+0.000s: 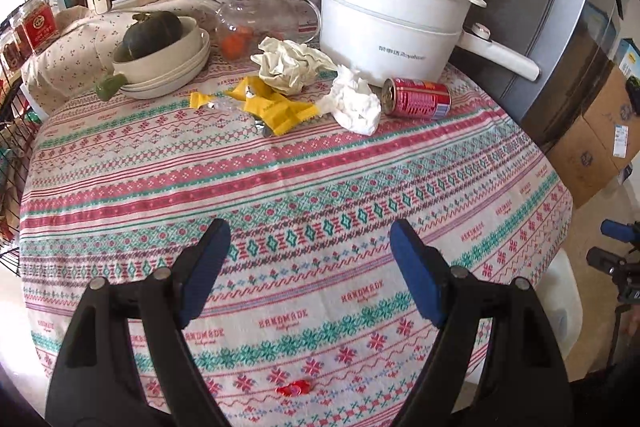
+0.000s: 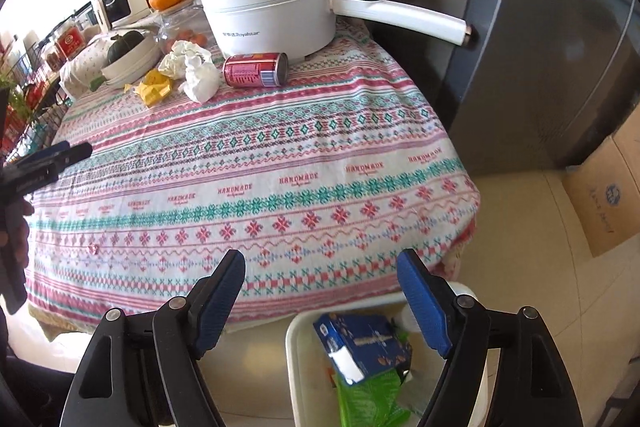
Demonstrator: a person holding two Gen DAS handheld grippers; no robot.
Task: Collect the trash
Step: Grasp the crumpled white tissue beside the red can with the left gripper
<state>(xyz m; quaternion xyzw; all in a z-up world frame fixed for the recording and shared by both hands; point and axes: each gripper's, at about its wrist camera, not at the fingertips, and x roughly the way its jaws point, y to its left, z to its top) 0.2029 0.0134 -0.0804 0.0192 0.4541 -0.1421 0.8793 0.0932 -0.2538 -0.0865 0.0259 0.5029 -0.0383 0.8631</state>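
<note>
Trash clustered far across bench (image 1: 320,187): can (image 1: 418,98) on its side, rigid, smooth, liable to roll, best pinched across body; tissue (image 1: 354,101) and wrapper (image 1: 276,109) light, soft. Both fingers (image 1: 416,277) (image 2: 220,301) sets open, empty. Bin (image 2: 298,355) below right gripper (image 2: 321,303).

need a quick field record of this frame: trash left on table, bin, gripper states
surface: round table with patterned cloth
trash on table: red can on its side, white tissue, crumpled paper, yellow wrapper, small red scrap near the front edge
bin: white bin on the floor beside the table, holds a blue box and green bag
left hand-held gripper: open, empty, over table
right hand-held gripper: open, empty, above bin
</note>
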